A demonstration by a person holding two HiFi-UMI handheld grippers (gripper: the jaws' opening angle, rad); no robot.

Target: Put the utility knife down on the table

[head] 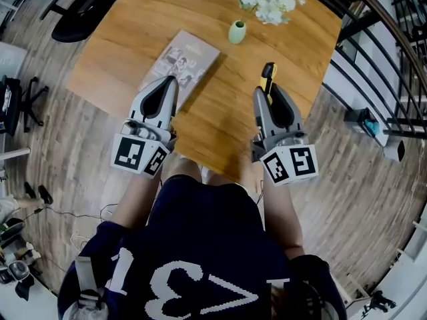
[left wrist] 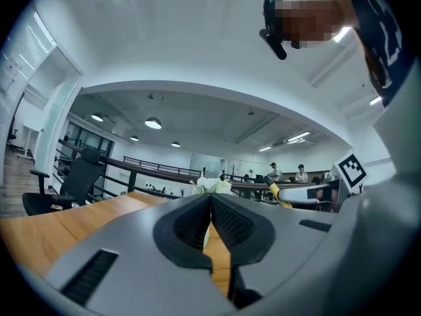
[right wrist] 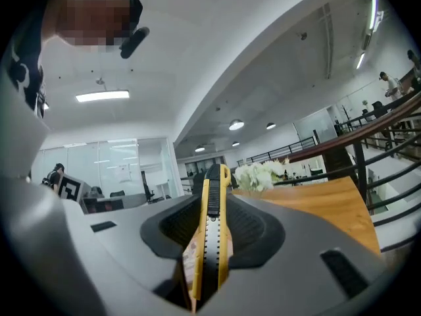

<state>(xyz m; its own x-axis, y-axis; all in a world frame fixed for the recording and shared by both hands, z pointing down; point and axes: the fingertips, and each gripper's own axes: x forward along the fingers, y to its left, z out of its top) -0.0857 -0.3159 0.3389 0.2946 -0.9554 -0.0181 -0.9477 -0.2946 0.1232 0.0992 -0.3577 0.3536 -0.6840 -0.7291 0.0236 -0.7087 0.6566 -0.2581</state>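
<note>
A yellow and black utility knife [head: 268,76] [right wrist: 212,236] sticks out forward from my right gripper [head: 266,89] [right wrist: 209,226], whose jaws are shut on it above the wooden table [head: 227,105]. In the right gripper view the knife runs up between the dark pads, its tip pointing away from me. My left gripper [head: 167,87] [left wrist: 210,226] is held over the table's near left part with its jaws shut and nothing between them. In the left gripper view the knife's yellow end [left wrist: 274,191] shows far to the right.
A magazine [head: 181,61] lies on the table just ahead of my left gripper. A small pale green vase [head: 237,32] and a white flower bunch [head: 267,0] stand farther back. A railing [head: 380,65] runs at the right and an office chair [head: 83,9] stands at the far left.
</note>
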